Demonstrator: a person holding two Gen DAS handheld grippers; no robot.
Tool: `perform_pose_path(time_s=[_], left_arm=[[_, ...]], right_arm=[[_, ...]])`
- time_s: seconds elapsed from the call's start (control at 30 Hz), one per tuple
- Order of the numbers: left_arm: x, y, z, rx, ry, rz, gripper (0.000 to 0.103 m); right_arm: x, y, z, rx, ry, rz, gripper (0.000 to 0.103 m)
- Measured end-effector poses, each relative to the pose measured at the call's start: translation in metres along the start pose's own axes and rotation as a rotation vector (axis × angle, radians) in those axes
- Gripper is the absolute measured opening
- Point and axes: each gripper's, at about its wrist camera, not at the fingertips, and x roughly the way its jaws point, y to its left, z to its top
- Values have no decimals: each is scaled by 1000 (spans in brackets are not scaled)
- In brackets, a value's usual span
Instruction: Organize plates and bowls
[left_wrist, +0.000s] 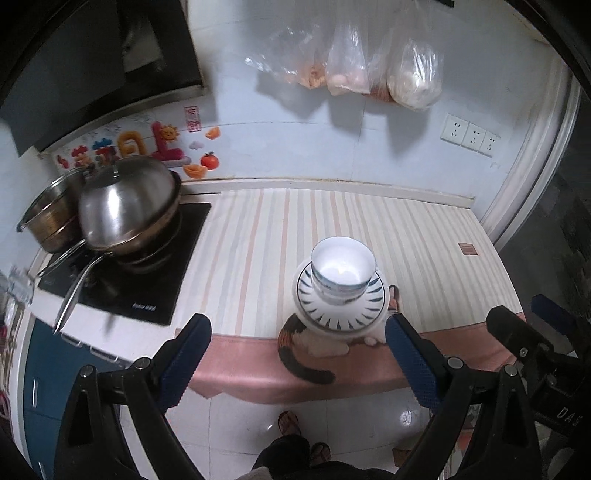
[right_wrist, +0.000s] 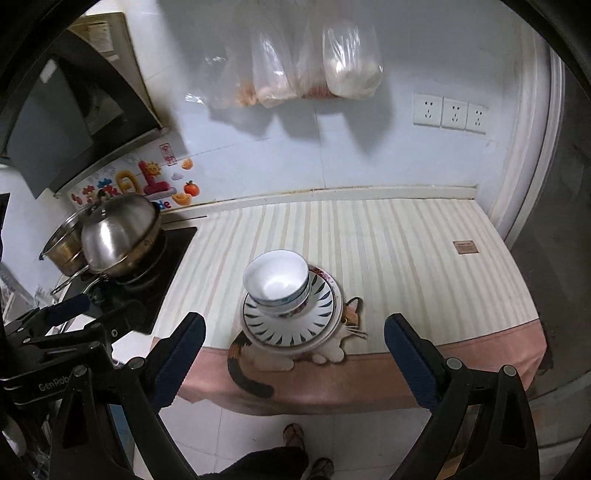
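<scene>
A stack of white bowls (left_wrist: 341, 271) (right_wrist: 277, 282) sits on a stack of plates, the top plate with blue ray marks (left_wrist: 341, 314) (right_wrist: 291, 325), near the front edge of the striped cloth on the counter (left_wrist: 258, 240) (right_wrist: 406, 258). My left gripper (left_wrist: 297, 354) is open and empty, held in front of the counter edge, short of the stack. My right gripper (right_wrist: 295, 354) is open and empty, also in front of the edge, with the stack between and beyond its fingers. Each gripper shows at the other view's side.
A steel pot with lid (left_wrist: 125, 206) (right_wrist: 118, 232) and a second pot (left_wrist: 51, 214) stand on the black cooktop (left_wrist: 147, 280) at left. Plastic bags (left_wrist: 347, 62) (right_wrist: 314, 62) hang on the wall. Wall sockets (left_wrist: 469, 134) are at right. Tiled floor and the person's feet lie below.
</scene>
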Motion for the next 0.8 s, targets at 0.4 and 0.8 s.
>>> perform_pose_path(time_s=[0.4,0.8], left_arm=[[-74,6,-41,-16,-86,35,97],[-101,21,-50,-4,-122,26,97]], right_arm=[[-97,11,-43,-37,-76,-3,100],[-138,34,-56,-33,-132,-43,100]])
